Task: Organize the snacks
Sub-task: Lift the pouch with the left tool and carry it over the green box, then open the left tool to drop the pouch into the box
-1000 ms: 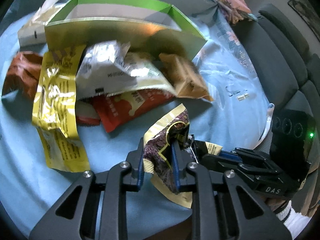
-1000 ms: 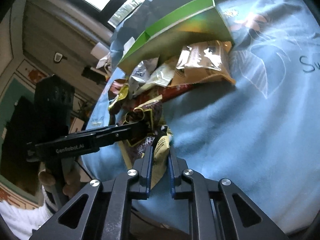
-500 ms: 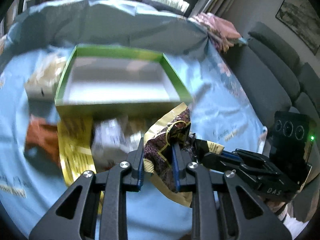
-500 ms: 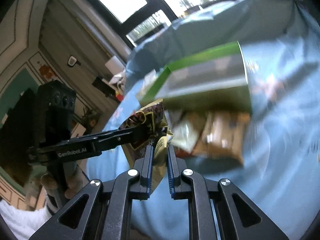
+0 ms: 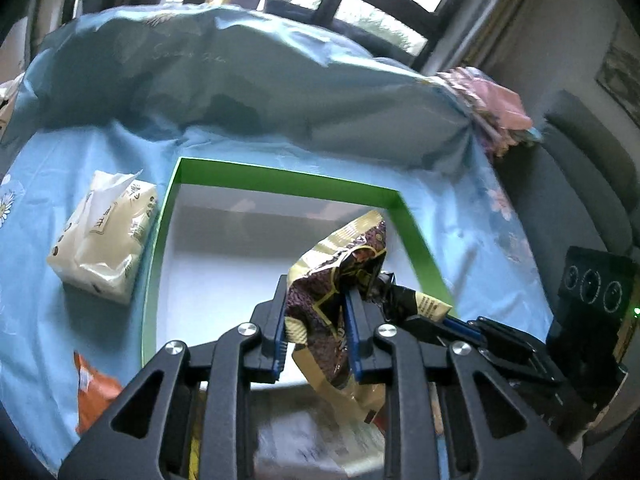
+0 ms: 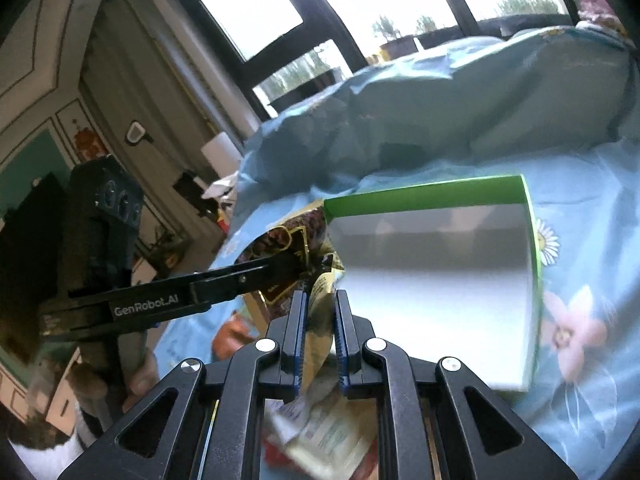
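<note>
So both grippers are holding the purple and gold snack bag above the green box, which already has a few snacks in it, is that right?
Not quite: the green box is empty, as the left wrist view shows. Both the left gripper and right gripper do hold the snack bag above it.

You are working in a home living room: a grey sofa (image 5: 592, 184) is sitting beside the surface draped in a flowered blue sheet (image 5: 240, 80), a framed picture (image 5: 620, 76) is hanging on the wall, and tall dark-framed windows (image 6: 360, 12) are letting daylight in.
</note>
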`<move>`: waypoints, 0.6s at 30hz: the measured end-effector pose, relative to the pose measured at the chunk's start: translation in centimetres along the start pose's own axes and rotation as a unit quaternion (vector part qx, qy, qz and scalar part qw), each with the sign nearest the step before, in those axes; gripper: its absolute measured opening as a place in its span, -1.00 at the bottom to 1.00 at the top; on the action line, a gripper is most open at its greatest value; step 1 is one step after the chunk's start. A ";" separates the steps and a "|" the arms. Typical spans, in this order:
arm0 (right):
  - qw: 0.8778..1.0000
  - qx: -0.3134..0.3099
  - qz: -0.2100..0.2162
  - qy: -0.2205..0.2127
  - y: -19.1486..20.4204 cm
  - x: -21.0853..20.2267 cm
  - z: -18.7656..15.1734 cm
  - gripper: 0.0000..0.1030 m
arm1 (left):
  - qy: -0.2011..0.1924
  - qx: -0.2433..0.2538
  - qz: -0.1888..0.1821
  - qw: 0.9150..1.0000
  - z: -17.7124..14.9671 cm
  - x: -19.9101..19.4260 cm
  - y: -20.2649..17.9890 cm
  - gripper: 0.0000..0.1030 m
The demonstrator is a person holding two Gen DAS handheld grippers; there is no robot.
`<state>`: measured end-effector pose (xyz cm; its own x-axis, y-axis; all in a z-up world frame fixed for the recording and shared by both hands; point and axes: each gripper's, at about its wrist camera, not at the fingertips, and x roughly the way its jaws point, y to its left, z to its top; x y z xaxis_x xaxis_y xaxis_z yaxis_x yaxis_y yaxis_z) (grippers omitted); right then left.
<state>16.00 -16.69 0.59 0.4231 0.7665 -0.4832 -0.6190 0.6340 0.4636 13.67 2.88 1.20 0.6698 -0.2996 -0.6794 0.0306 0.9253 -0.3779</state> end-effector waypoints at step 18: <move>0.994 0.023 -0.103 0.001 -2.6 1.9 1.9 0.06 | -0.002 -0.020 0.059 0.998 0.9 0.2 1.6 0.63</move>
<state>19.69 -16.66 -0.10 0.5355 0.6202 -0.5732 -0.4883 0.7812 0.3890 14.50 4.51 1.02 0.6698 -0.1890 -0.7181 -0.0778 0.9439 -0.3209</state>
